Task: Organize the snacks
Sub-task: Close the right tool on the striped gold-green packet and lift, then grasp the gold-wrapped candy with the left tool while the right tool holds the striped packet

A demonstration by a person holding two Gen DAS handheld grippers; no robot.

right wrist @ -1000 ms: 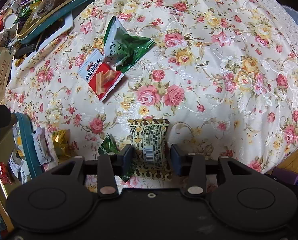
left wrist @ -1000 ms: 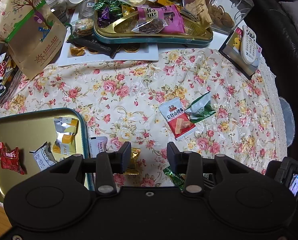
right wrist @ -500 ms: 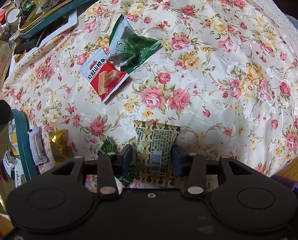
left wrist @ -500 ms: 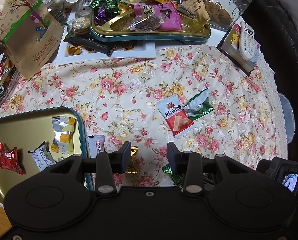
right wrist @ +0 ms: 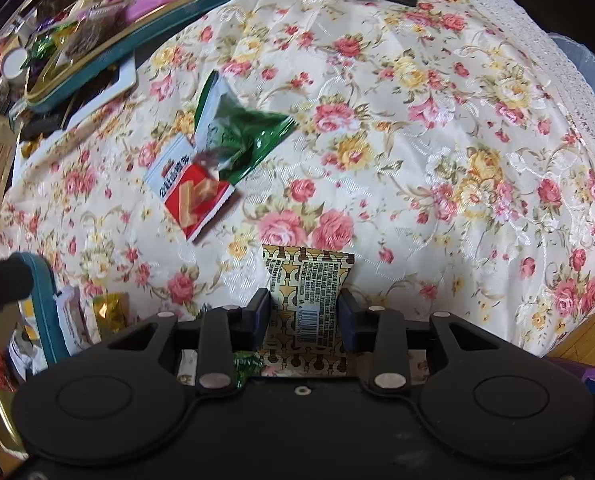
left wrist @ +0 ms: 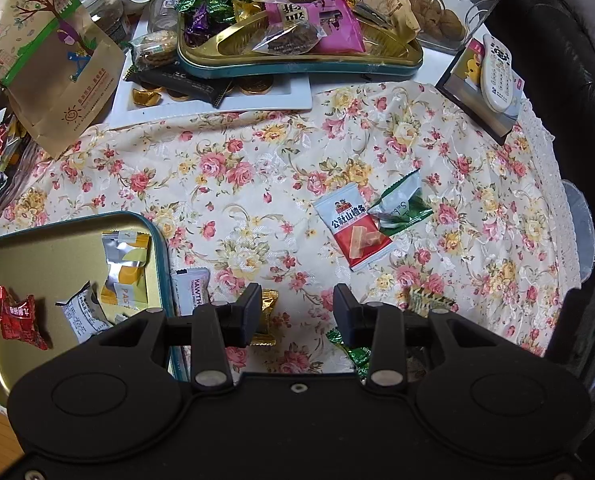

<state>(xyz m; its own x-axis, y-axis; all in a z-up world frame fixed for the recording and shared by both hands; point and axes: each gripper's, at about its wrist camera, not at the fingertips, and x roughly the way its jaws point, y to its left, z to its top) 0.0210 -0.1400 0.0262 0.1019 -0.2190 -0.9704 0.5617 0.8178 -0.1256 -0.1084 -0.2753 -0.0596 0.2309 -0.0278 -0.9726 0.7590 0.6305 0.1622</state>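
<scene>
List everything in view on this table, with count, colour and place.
gold-patterned snack packet: one, gold and brown, between the right gripper's fingers
red and white packet: one, mid cloth
green packet: one, green and white, touching the red and white one
gold tray: one, teal rim, near left, holding a few wrapped snacks
full tray: one, gold with teal rim, far side, piled with snacks
gold candy: one, beside the near tray
paper bag: one, tan, far left
glass jar: one, clear, far right
remote: one, white, far right
tablecloth: one, cream floral
left gripper: one, black, open, empty
right gripper: one, black, just closing onto the packet
</scene>
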